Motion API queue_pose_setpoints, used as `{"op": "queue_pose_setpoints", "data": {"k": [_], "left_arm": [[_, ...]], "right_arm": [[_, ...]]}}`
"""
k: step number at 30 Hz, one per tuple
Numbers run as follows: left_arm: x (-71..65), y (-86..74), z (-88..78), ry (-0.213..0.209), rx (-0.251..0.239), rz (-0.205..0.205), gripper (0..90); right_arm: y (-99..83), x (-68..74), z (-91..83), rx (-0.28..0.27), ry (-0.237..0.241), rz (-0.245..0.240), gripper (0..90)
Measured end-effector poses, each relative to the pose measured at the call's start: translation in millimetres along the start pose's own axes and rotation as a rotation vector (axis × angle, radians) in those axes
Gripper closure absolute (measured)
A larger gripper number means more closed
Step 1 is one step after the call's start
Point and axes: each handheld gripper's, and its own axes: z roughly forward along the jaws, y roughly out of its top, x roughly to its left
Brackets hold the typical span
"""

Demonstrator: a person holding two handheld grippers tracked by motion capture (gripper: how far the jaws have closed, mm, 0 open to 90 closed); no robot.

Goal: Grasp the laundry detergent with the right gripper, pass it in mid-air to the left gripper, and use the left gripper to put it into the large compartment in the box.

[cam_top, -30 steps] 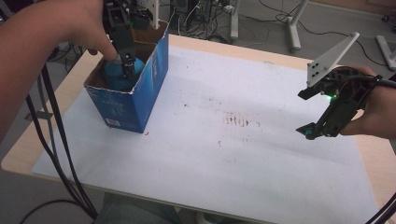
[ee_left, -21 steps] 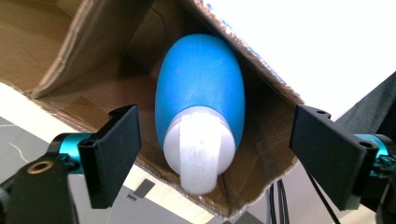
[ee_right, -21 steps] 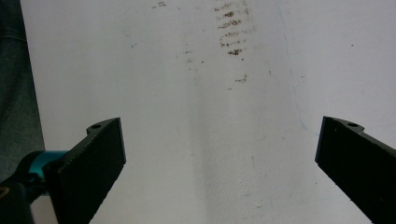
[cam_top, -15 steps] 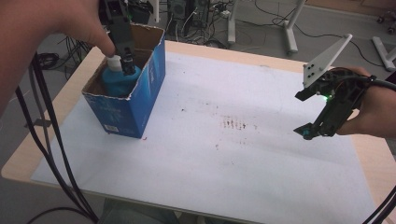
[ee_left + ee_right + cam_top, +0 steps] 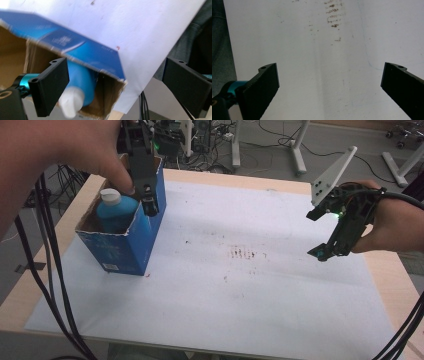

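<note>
An open blue cardboard box [image 5: 122, 252] stands at the left of the table. A blue bottle [image 5: 116, 212] with a white cap leans inside it. My left gripper [image 5: 149, 206] hangs just above the box's right wall. Its jaws have just been opening, and they stand wide apart with nothing between them. In the left gripper view the gripper [image 5: 115, 65] looks down past the box [image 5: 75, 47] at the bottle [image 5: 80, 80]. My right gripper [image 5: 330, 245] hovers open over the right side of the table, and in its own view the gripper [image 5: 329, 67] has bare white sheet between its jaws.
A white sheet [image 5: 240, 290] covers most of the wooden table [image 5: 30, 290] and carries brown smudges [image 5: 245, 253] near its middle. Black cables [image 5: 45, 270] hang past the table's left edge. Metal stand legs [image 5: 300, 150] are on the floor beyond the far edge.
My left gripper has let go of the bottle, opened, and risen out of the box toward its right wall. The bottle stays in the box. The right gripper has kept still.
</note>
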Motion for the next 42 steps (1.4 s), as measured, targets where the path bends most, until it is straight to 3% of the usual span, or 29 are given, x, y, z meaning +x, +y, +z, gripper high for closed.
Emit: {"op": "queue_pose_setpoints", "data": {"k": [9,24,25,32,42], "left_arm": [[-21.7,24.9,9.5,-0.026,0.01,0.126,3.2],[-38.4,46.4,36.5,-0.092,0.019,0.248,1.6],[-39.4,47.7,40.4,-0.101,0.011,0.271,1.6],[-41.5,49.3,48.7,-0.109,0.012,0.284,1.6],[-40.4,49.0,48.6,-0.102,0.009,0.285,1.6]], "right_arm": [[6.4,-8.0,1.9,0.058,-0.001,-0.039,0.8],[1.9,-21.0,13.1,0.122,0.0,-0.021,0.8],[0.7,-22.8,13.9,0.127,-0.002,-0.02,0.8],[-7.4,-32.3,21.2,0.186,-0.011,-0.013,0.7],[-9.9,-35.7,19.1,0.176,-0.02,-0.022,0.7]]}}
